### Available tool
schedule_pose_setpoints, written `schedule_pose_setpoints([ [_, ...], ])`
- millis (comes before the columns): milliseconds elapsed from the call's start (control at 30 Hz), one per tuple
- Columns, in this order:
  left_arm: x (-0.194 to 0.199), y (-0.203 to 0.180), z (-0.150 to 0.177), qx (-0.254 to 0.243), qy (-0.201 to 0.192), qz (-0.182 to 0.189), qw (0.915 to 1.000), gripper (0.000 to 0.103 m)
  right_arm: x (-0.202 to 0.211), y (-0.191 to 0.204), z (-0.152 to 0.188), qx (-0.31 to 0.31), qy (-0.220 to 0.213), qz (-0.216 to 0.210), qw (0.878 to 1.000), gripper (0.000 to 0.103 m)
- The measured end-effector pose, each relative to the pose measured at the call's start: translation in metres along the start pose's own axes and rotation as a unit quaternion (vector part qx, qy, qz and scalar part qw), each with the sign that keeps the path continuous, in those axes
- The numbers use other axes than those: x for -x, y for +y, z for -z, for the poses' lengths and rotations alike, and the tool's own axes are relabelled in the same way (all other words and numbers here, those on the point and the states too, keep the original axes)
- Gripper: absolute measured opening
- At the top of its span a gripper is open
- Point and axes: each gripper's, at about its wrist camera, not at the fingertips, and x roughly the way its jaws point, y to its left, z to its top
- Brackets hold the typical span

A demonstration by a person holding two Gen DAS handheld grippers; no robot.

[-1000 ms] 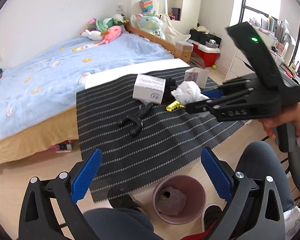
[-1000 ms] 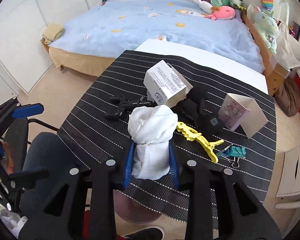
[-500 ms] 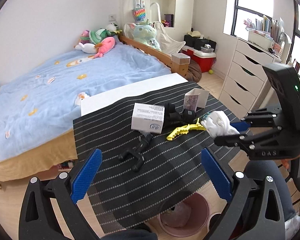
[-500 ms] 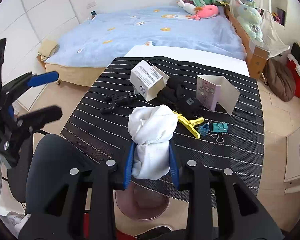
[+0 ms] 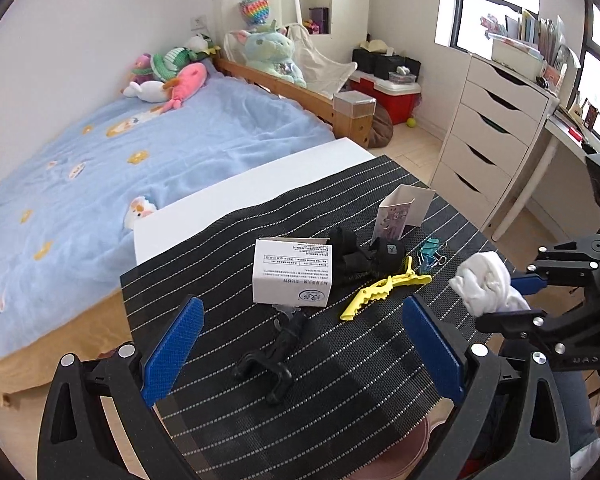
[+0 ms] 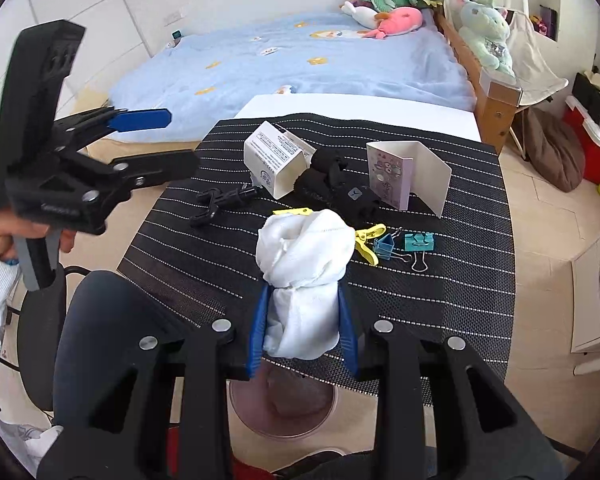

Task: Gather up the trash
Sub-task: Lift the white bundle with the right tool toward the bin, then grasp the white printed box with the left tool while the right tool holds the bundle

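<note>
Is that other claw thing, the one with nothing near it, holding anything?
No. The left gripper stands wide open with nothing between its blue pads, while the right gripper holds the white tissue wad.

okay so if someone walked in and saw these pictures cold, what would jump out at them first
Most likely the white tissue wad, pinched in the right gripper, whose jaws are shut on it above the near edge of the striped mat, with a pink bin on the floor just below. Next, the left gripper, jaws wide and empty, over the mat's clutter: a white box, a yellow clip.
</note>
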Motion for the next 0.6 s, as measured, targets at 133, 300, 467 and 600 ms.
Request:
schedule_pose_setpoints([
  [133,-0.02,0.002,-0.007,-0.006,0.023,0.007,0.9997,0.095,0.0,-0.003,0.001,-0.003,0.0,0.0,1.0,0.031],
  [300,-0.048,0.004,-0.012,-0.012,0.055,0.005,0.9984,0.095,-0.001,-0.005,0.002,-0.006,0.002,0.0,1.0,0.031],
  [467,-0.069,0.007,-0.016,-0.013,0.078,-0.002,0.9968,0.095,-0.003,-0.008,0.003,-0.01,0.005,0.0,1.0,0.031],
  [600,-0.081,0.01,-0.015,-0.009,0.093,-0.009,0.9956,0.095,-0.004,-0.009,0.004,-0.011,0.007,0.0,1.0,0.031],
])
